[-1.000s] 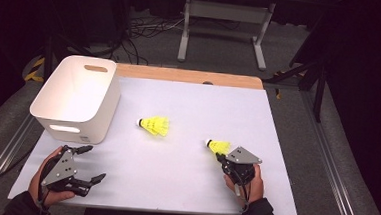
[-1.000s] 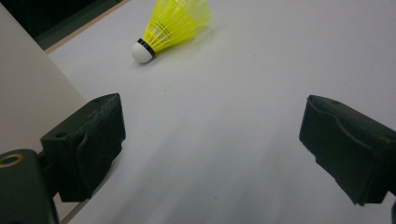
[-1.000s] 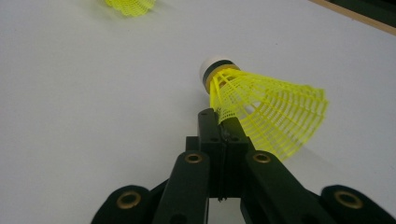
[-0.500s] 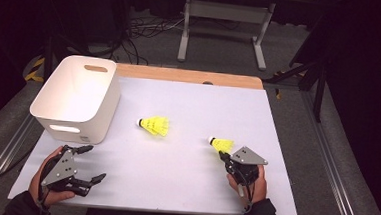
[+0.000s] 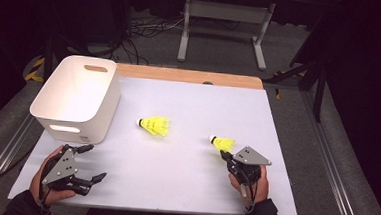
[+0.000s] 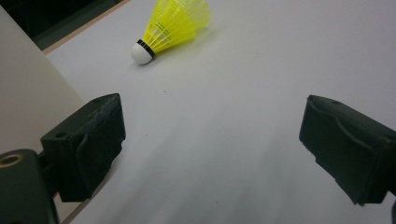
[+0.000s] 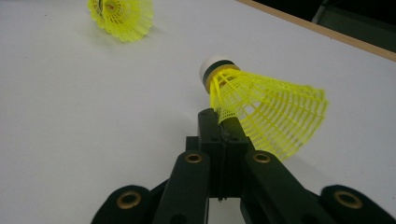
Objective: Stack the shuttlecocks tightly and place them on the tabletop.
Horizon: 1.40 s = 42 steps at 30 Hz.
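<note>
Pinching the skirt edge of a yellow shuttlecock (image 7: 261, 112) on the white table (image 5: 184, 182), the right gripper (image 7: 224, 128) is clenched, the left gripper (image 6: 210, 140) gapes unladen beside the white bin (image 5: 73, 100), whose visible interior is bare.

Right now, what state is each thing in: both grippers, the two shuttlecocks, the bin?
Right gripper: shut on the near shuttlecock, pinching its skirt edge.
Left gripper: open, nothing between the jaws.
Far shuttlecock: lying on its side on the table, free.
White bin: upright, looks empty.
</note>
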Available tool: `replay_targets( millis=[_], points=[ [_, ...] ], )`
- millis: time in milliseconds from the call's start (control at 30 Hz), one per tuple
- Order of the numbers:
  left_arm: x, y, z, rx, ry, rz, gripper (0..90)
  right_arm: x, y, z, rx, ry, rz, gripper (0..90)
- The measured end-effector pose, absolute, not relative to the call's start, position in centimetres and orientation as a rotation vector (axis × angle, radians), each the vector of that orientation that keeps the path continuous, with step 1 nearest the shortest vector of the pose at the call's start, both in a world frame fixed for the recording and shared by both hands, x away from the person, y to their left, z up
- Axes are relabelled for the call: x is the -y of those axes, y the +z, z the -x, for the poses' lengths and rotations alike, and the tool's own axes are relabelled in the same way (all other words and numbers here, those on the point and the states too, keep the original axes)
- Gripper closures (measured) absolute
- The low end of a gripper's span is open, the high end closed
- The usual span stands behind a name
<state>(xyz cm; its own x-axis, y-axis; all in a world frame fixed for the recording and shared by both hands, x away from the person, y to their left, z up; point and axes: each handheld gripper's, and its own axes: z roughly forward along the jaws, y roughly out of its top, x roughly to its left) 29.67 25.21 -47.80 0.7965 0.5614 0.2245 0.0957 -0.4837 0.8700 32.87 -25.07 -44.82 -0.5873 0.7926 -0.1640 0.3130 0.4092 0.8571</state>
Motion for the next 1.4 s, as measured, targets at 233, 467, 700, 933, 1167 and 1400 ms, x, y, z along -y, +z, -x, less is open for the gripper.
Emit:
replay_targets(
  millis=[233,467,700,933,1167,1400],
  points=[
    [-25.2,-47.8,-29.6,-0.489,0.608,-2.021,7.6,25.2,-44.4,-32.7,-2.103,1.136,-0.918,90.0],
    [-25.1,-47.8,-29.5,-0.486,0.610,-2.026,7.7,25.5,-44.0,-32.6,-2.088,1.163,-0.916,90.0],
    [-25.3,-47.8,-29.7,-0.493,0.607,-2.016,7.6,25.8,-43.5,-33.1,-2.065,1.183,-0.910,90.0],
    [-25.3,-47.7,-29.7,-0.488,0.610,-2.015,7.7,25.4,-43.3,-33.4,-2.072,1.196,-0.894,90.0],
    [-25.3,-47.7,-29.7,-0.484,0.614,-2.021,7.6,24.8,-43.3,-34.4,-2.098,1.201,-0.872,90.0],
    [-25.3,-47.7,-29.8,-0.490,0.609,-2.011,7.5,23.4,-43.4,-35.7,-2.138,1.203,-0.841,90.0]
  ],
)
